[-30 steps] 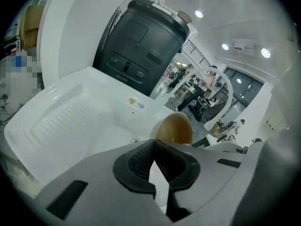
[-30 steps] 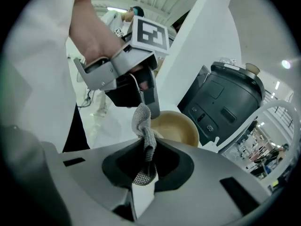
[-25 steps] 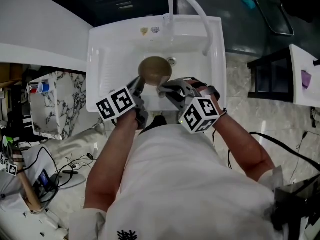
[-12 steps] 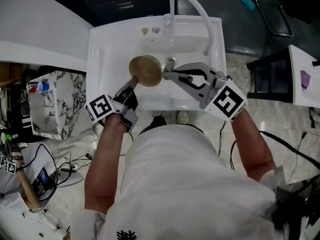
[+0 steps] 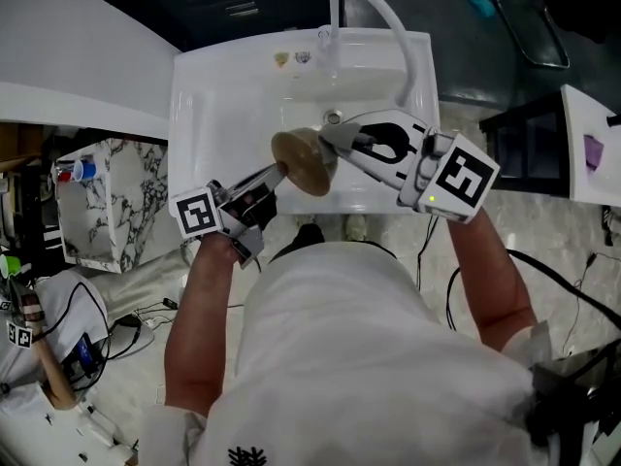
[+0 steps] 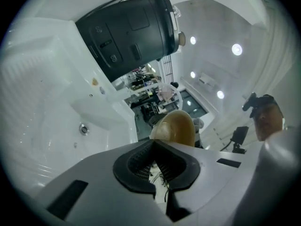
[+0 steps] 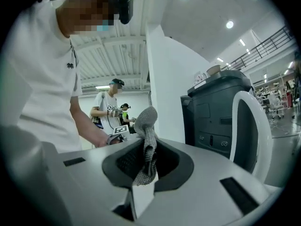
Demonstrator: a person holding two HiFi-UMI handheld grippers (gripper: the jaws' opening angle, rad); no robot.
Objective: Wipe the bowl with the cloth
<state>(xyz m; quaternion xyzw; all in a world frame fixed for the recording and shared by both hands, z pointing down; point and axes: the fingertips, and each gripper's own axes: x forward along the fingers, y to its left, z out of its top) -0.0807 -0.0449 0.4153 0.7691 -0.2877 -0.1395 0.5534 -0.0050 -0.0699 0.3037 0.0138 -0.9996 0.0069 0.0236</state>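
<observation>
Left gripper (image 5: 277,171): jaws fully together, pinching the rim of the brown bowl (image 5: 305,160). In the left gripper view the two dark pads meet at the tips (image 6: 153,142) and the bowl (image 6: 176,126) stands up just beyond them

Bowl: clear of the white sink (image 5: 215,93), held over the front half of the basin, tipped on its edge. Drain (image 5: 333,117) shows just behind it; white faucet (image 5: 375,15) arches over the back right corner

Right gripper (image 5: 328,137): jaws closed on the grey cloth (image 7: 146,127). In the right gripper view the cloth is nipped between the pads (image 7: 148,147); a folded tuft sticks up past the tips and a short tail hangs down into the notch behind them

Relation: right gripper comes in from the right, tips just beside the bowl's upper right edge, opposite the left gripper. Cannot tell from any view whether cloth and bowl are touching

Background, right gripper view: dark grey machine (image 7: 214,112) behind the faucet; a second person (image 7: 107,108) stands farther off
</observation>
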